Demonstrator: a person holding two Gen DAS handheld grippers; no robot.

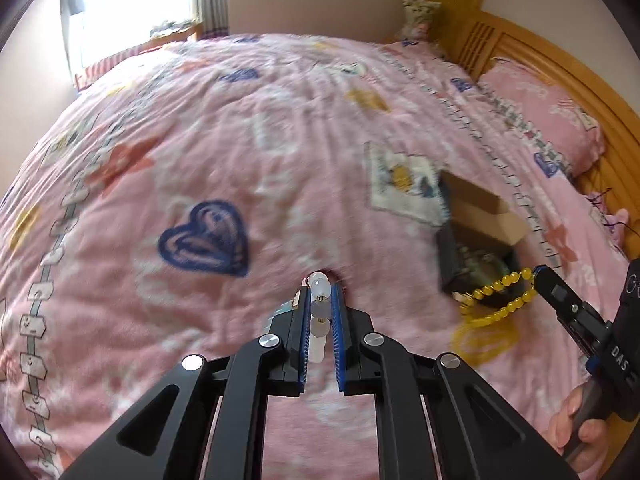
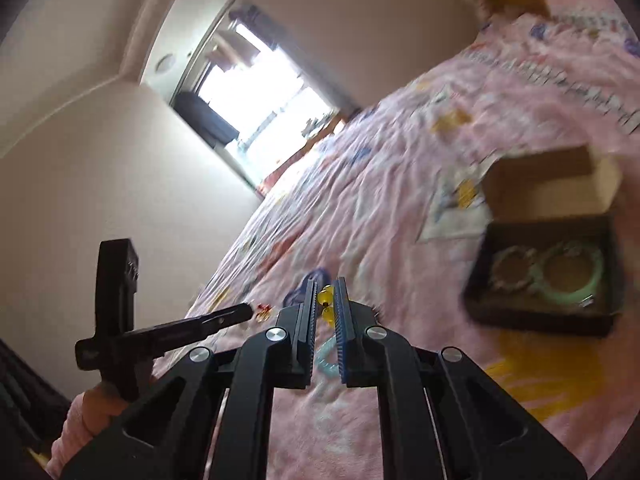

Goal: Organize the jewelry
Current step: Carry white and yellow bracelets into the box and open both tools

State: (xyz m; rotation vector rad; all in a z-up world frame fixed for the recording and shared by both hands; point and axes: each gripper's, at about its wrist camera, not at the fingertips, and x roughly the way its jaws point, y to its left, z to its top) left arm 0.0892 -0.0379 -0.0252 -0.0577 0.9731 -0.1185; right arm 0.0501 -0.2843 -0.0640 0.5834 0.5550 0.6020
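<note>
Bed: pink patterned bedspread (image 1: 224,152) printed with blue hearts, filling both views; wooden headboard (image 1: 540,52) and pink pillow (image 1: 548,116) at the far right of the left wrist view; bright window (image 2: 256,100) beyond the foot end.

Left gripper (image 1: 320,296): closed on a white bead bracelet (image 1: 320,308); pale round beads lined up between the blue-ribbed pads, top bead poking out past the fingertips; held above the bedspread.

Right gripper (image 2: 325,300): closed on a yellow bead bracelet (image 2: 326,304); two or three amber beads visible between the pads in its own view.

Yellow bracelet from the left wrist view (image 1: 500,300): loop of yellow beads hanging from the right gripper's tip (image 1: 538,280), dangling over the near edge of the box.

Jewelry box (image 2: 544,316): black tray with brown cardboard lid flap (image 2: 548,180) standing open behind it; resting on the bedspread, right of both grippers.

Box contents: pale green bangle (image 2: 572,272) beside a light beaded bracelet (image 2: 514,268), lying side by side and touching or nearly so; detail blurred.

Hands: fingers of the right hand (image 1: 580,428) wrapped round the handle at the lower right of the left wrist view; left hand and pink sleeve (image 2: 92,408) at the lower left of the right wrist view.

Sharpness: strong blur across bedspread and box.
</note>
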